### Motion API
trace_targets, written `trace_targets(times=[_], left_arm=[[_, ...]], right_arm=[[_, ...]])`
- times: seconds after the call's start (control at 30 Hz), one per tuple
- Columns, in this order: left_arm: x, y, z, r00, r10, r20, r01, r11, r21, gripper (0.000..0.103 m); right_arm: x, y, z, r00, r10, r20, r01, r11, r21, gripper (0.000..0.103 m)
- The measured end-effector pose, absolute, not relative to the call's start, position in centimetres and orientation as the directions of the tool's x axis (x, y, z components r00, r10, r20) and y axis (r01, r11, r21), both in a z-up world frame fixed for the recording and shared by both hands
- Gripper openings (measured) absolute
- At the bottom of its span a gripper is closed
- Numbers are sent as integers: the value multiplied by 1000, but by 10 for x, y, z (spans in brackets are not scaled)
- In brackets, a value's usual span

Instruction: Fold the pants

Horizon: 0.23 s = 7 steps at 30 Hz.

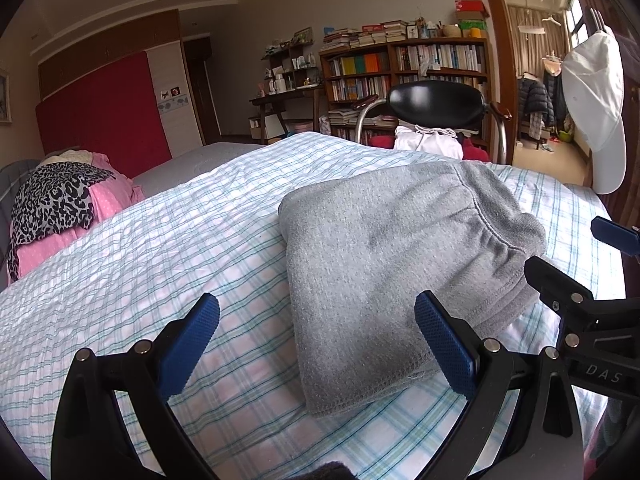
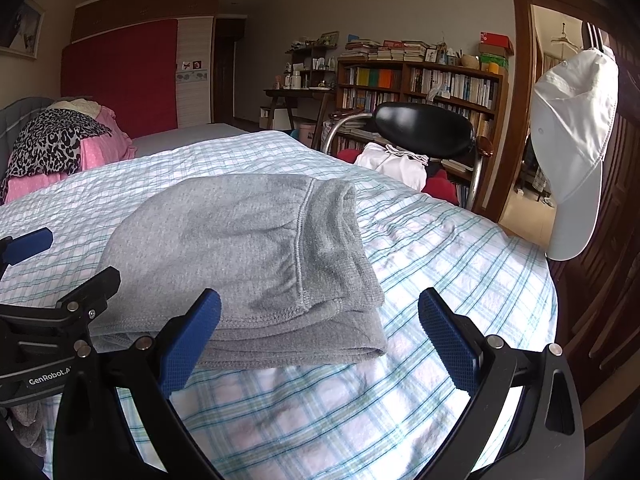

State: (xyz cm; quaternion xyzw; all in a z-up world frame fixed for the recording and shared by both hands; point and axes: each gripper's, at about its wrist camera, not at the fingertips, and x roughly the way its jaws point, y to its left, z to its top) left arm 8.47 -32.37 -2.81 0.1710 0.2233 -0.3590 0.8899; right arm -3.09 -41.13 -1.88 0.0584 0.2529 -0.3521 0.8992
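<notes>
Just ahead of the left gripper (image 1: 316,340) and right gripper (image 2: 320,336), both spread wide and empty, the folded grey sweatpants (image 1: 392,256) lie on the plaid bedsheet (image 1: 160,240), the black chair (image 1: 436,102) beyond, the right view alone showing the stacked fold edges.

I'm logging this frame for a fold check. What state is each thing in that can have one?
Pants: folded into a compact stack, lying flat on the bed, not gripped.
Left gripper: open, empty, fingers either side of the near corner of the pants.
Right gripper: open, empty, at the near edge of the pants.
Bedsheet: spread out, lightly wrinkled.
Cap: hanging by the door.
Door: open.
</notes>
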Motion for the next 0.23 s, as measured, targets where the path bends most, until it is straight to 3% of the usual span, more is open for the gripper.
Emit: trace_targets(times=[0.23], left_arm=[[89,-328,-34,645,-525,-555,698,700,150,97]], right_arm=[[-29,-414,-25,615,-590,-523,662,746,-63,100]])
